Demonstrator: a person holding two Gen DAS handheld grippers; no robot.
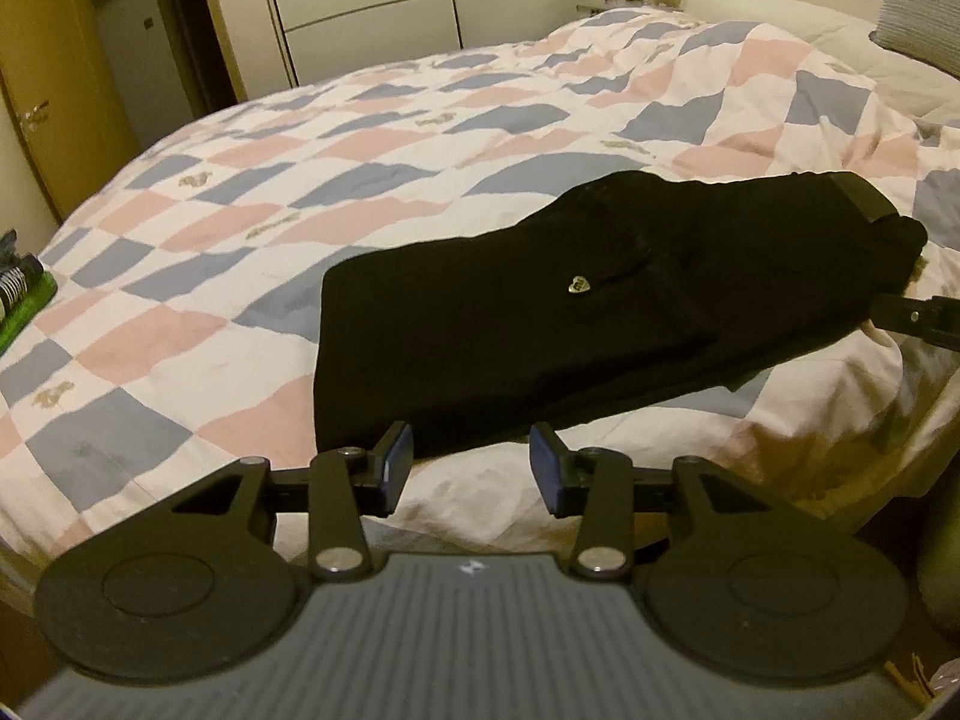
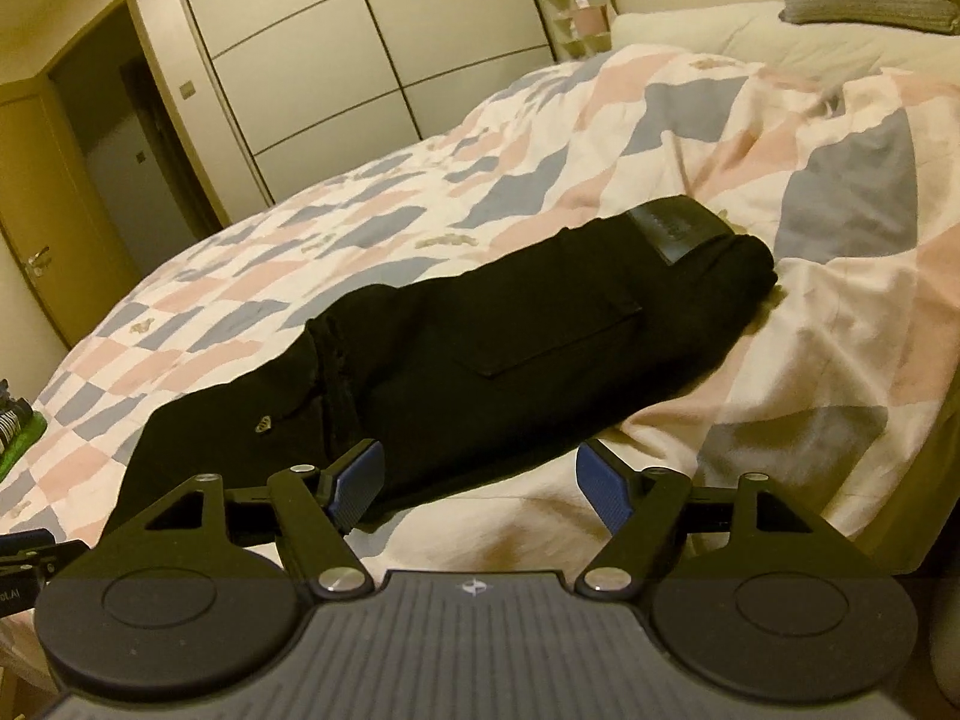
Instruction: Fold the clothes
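Black trousers [image 1: 600, 312] lie folded lengthwise on the checked quilt [image 1: 240, 192], both tongs [image 1: 471, 468] [image 2: 477, 483] apart, empty.

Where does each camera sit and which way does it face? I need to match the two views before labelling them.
Left wrist view: rides on the left gripper, looking down across the bed at the black trousers; its own open fingers show, plus the right gripper's tip at the right edge.
Right wrist view: rides on the right gripper, facing the trousers' waistband end; its open fingers show.
Shared: trousers, checked quilt, wardrobe.
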